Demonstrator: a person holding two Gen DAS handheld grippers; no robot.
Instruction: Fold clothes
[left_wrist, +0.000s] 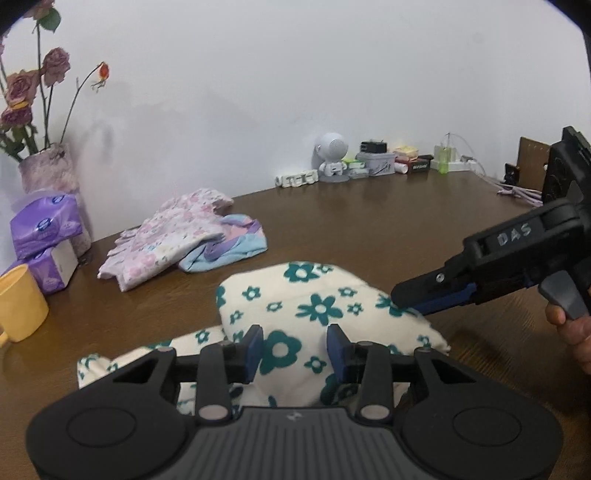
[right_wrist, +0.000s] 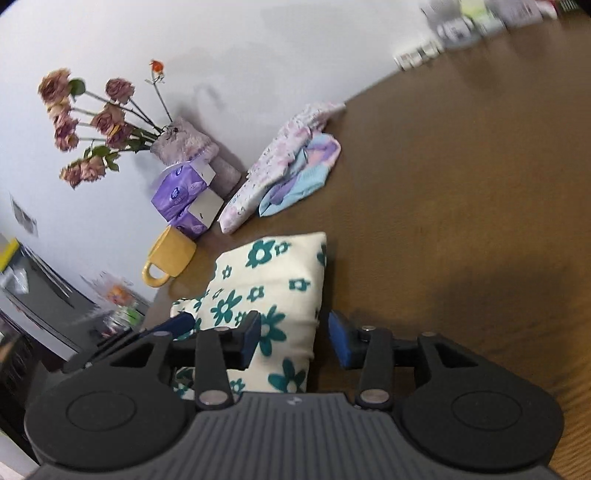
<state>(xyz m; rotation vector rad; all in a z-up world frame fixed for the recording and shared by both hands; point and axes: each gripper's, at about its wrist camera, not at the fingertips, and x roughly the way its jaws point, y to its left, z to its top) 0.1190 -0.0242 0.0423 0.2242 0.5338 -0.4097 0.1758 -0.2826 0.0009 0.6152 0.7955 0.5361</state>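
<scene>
A folded cream garment with teal flowers (left_wrist: 317, 295) lies on the brown table (left_wrist: 369, 229), close in front of both grippers. My left gripper (left_wrist: 295, 350) is open at its near edge; the cloth shows between the blue pads, which do not squeeze it. My right gripper (left_wrist: 406, 299) comes in from the right, its fingertips at the garment's right side. In the right wrist view the right gripper (right_wrist: 293, 341) is open: the garment (right_wrist: 273, 273) reaches to the left pad and stops short of the right pad. The left gripper's blue tip (right_wrist: 177, 325) shows at the cloth's left corner.
A pile of pink floral and light blue clothes (left_wrist: 166, 240) lies further back on the left. A yellow mug (left_wrist: 18, 302), purple tissue packs (left_wrist: 44, 229) and a vase of dried roses (left_wrist: 48, 166) stand along the left edge. Small items (left_wrist: 369, 162) line the back wall. A hand (left_wrist: 572, 332) holds the right gripper.
</scene>
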